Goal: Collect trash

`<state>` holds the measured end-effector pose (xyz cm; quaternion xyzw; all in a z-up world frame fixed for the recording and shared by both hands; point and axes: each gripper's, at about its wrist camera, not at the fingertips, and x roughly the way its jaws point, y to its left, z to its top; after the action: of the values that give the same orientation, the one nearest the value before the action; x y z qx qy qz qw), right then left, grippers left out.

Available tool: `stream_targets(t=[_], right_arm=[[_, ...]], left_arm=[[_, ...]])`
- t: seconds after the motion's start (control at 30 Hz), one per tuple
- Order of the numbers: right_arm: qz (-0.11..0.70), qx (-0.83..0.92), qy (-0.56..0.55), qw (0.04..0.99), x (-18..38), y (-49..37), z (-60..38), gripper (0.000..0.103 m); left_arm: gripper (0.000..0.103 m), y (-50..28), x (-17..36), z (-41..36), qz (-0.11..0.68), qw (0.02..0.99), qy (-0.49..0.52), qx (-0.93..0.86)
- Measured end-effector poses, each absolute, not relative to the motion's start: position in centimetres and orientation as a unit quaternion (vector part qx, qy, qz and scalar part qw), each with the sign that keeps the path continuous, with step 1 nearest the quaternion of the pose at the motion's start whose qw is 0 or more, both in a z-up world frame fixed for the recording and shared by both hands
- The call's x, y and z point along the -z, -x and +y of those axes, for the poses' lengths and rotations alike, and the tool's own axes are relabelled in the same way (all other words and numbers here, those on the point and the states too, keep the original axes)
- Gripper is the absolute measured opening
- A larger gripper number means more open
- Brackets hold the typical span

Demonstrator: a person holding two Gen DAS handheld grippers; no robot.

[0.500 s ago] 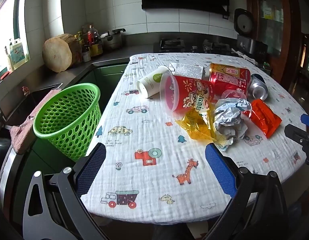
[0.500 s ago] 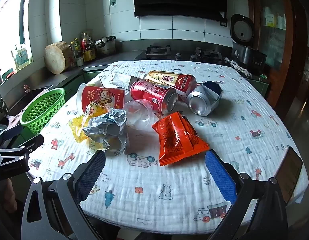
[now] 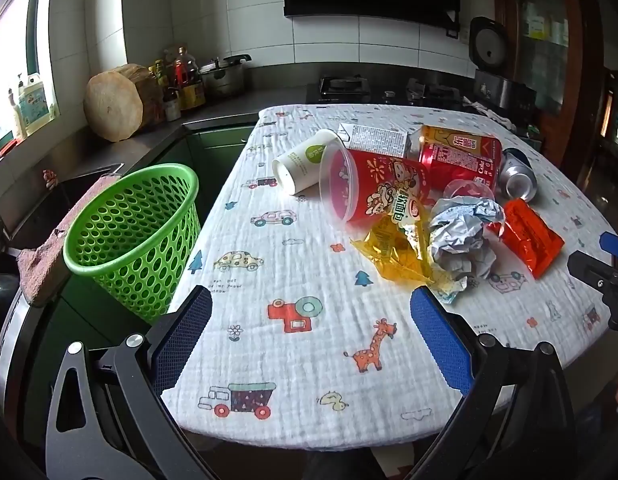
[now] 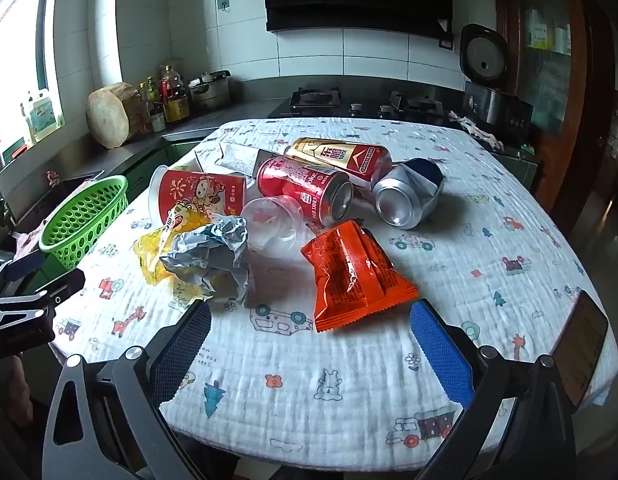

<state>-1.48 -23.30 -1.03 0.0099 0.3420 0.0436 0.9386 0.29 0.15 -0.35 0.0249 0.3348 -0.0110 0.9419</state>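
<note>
Trash lies in a heap on the cloth-covered table [image 3: 301,360]: a red noodle cup [image 3: 373,190] on its side, a white paper cup [image 3: 305,160], a yellow wrapper [image 3: 397,256], crumpled grey paper [image 3: 465,236], an orange snack packet [image 4: 349,276], a red cola can [image 4: 305,190], a gold-red can [image 4: 341,158], a dented silver can [image 4: 409,196] and a clear plastic cup [image 4: 269,220]. A green perforated basket [image 3: 137,232] stands off the table's left edge. My left gripper [image 3: 309,320] is open above the near table edge. My right gripper [image 4: 309,334] is open just short of the orange packet.
A grey carton [image 3: 373,138] lies behind the cups. A phone [image 4: 581,344] rests at the table's right edge. The counter behind holds a wooden block [image 3: 117,102], bottles [image 3: 181,80], a pot [image 3: 225,74], a stove [image 4: 317,98] and a rice cooker [image 4: 489,88]. A cloth [image 3: 53,248] hangs by the basket.
</note>
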Motion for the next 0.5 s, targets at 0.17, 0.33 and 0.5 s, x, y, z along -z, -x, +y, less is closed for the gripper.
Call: stream_targets(t=[0.17, 0.33, 0.5], right_arm=[[0.347, -0.042, -0.014, 0.937, 1.2, 1.0, -23.6, 0.097], [0.346, -0.041, -0.015, 0.937, 1.2, 0.7, -23.8, 0.097], [0.351, -0.042, -0.019, 0.935, 1.4, 0.0, -24.4, 0.097]], left_arm=[[0.098, -1.1, 0.7, -0.4, 0.339, 0.940, -0.031, 0.013], [0.098, -1.6, 0.7, -0.6, 0.338, 0.941, -0.030, 0.020], [0.098, -1.8, 0.4, -1.0, 0.335, 0.941, -0.035, 0.027]])
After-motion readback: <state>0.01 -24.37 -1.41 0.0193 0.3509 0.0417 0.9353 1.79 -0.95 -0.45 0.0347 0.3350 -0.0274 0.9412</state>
